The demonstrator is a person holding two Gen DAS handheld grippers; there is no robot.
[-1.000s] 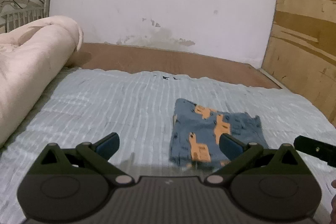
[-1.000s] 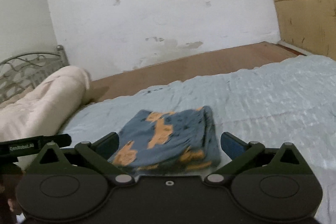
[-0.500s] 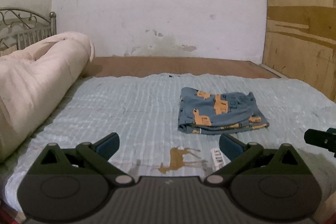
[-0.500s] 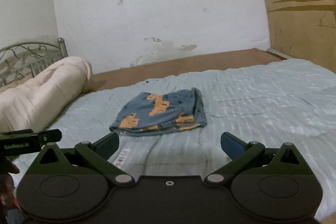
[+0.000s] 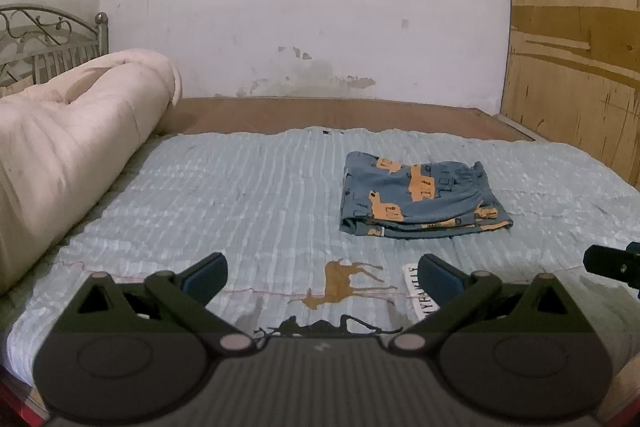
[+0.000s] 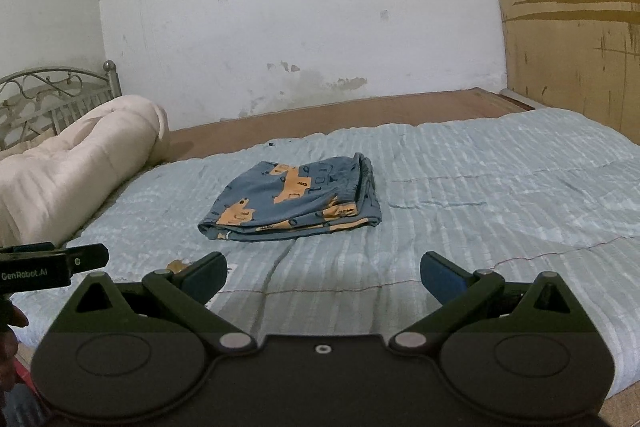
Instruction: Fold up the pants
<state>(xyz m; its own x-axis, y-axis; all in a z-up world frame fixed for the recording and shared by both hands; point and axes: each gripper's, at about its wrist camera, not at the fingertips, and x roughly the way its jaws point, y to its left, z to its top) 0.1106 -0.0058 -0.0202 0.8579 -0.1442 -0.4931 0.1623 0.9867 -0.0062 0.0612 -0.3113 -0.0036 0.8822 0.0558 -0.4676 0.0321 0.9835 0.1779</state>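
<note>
In the left wrist view we see the folded pants (image 5: 420, 201), blue with orange patches, lying as a flat stacked bundle on a pale blue quilted bedspread (image 5: 248, 195). They sit right of centre in the frame, with the layered edges of the fold facing us. Our left gripper (image 5: 322, 277) fills the bottom of the frame, its two blue-tipped fingers spread wide with nothing between them, held above the near part of the bedspread and well apart from the pants. Between the fingers we see an orange deer figure (image 5: 344, 281) on the fabric and a small white label (image 5: 420, 291) just beside the finger on the right side of the frame. A rolled cream duvet (image 5: 76, 147) lies along the left side, in front of a metal bed frame (image 5: 48, 43) at upper left. A stained white wall (image 5: 304, 7) fills the top, with a plywood panel (image 5: 576, 47) at upper right.

In the right wrist view the pants (image 6: 296, 205) lie just left of centre on the bedspread (image 6: 480, 187). Our right gripper (image 6: 322, 277) is likewise spread wide and holds nothing, well short of the pants. At the left edge, part of the left gripper (image 6: 48, 263) pokes in.
</note>
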